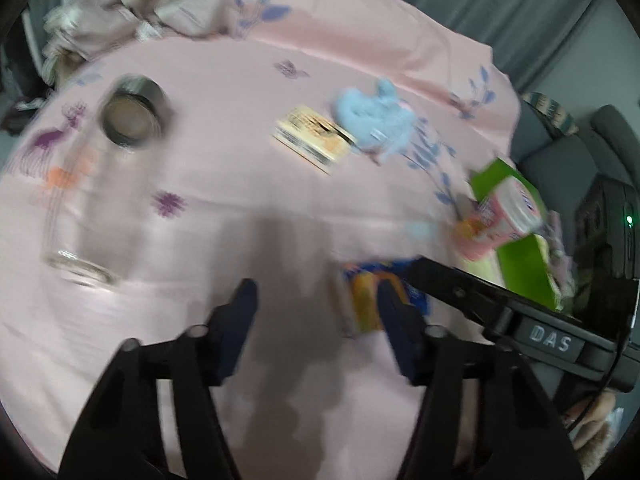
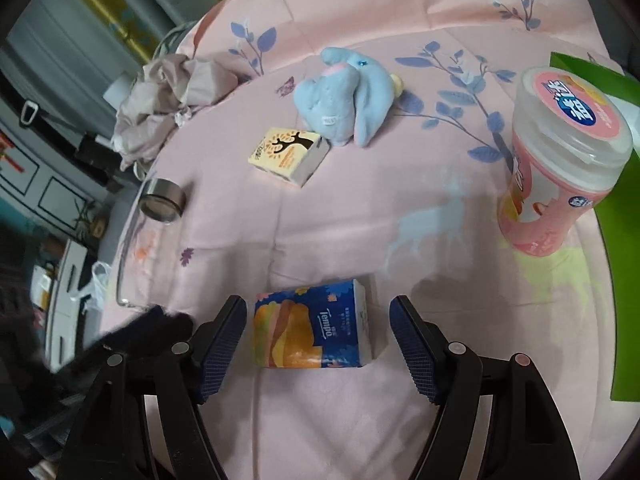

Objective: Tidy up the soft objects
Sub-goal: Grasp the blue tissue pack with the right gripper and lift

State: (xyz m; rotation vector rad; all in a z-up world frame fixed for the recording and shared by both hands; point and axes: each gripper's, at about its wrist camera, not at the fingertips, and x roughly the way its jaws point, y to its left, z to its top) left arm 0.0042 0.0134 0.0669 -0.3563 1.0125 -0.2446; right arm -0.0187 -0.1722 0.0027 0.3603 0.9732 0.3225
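Note:
A blue Tempo tissue pack (image 2: 316,326) lies on the pink cloth between the fingers of my open right gripper (image 2: 318,330), not touched. A blue plush elephant (image 2: 344,96) lies further back beside a yellow tissue pack (image 2: 288,156). My left gripper (image 1: 316,312) is open and empty above the cloth. The left wrist view is blurred; it shows the Tempo pack (image 1: 376,300) by its right finger, the plush (image 1: 372,116), the yellow pack (image 1: 312,140) and my right gripper's body (image 1: 516,316).
A pink lidded tub (image 2: 560,160) stands at the right before a green box (image 2: 624,240). A metal-lidded glass jar (image 2: 160,200) lies at the left. Crumpled beige fabric (image 2: 172,92) sits at the back left. The table edge (image 2: 120,264) drops off left.

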